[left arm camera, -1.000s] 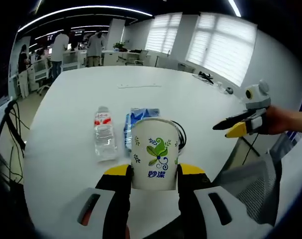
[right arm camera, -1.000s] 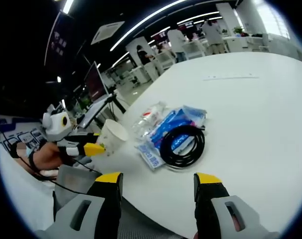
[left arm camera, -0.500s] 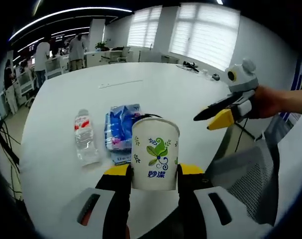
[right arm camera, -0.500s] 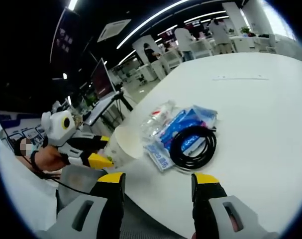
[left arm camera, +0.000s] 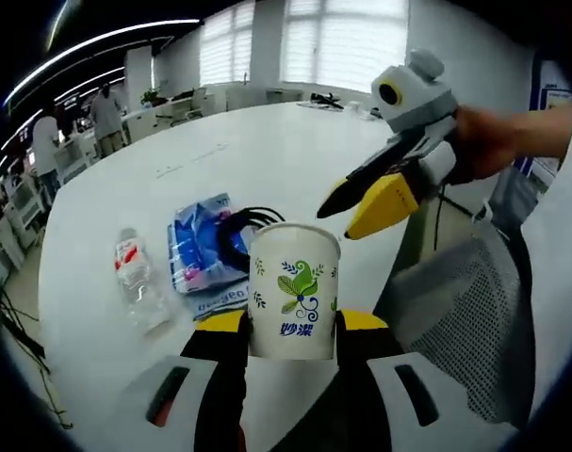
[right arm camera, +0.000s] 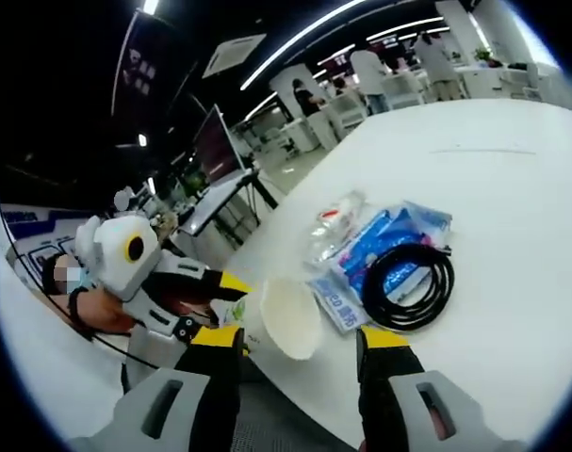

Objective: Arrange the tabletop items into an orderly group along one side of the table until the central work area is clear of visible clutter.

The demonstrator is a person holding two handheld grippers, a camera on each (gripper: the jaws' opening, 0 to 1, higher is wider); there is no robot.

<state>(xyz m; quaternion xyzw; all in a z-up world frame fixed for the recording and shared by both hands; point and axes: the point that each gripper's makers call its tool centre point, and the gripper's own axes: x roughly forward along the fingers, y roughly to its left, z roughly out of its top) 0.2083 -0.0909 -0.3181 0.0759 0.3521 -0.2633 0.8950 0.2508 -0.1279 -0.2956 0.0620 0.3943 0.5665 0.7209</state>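
Cup (left arm camera: 294, 290) clamped upright between my left gripper (left arm camera: 290, 331) jaws, off the table (left arm camera: 295, 151) edge | right gripper (right arm camera: 295, 341) spread, empty, just beside cup | bottle (left arm camera: 138, 282), blue pack (left arm camera: 201, 254), cable coil (right arm camera: 406, 287) grouped together on table

White paper cup (left arm camera: 294, 292) with green leaf print and blue characters, upright, clamped between the left gripper (left arm camera: 290, 325) jaws, held off the white table (left arm camera: 267, 160) at its edge. In right gripper view the cup (right arm camera: 286, 315) mouth shows empty. On the table: clear water bottle (left arm camera: 135, 279) with red label lying on its side, blue tissue pack (left arm camera: 203, 252) flat beside it, black cable coil (right arm camera: 408, 285) resting on the pack.
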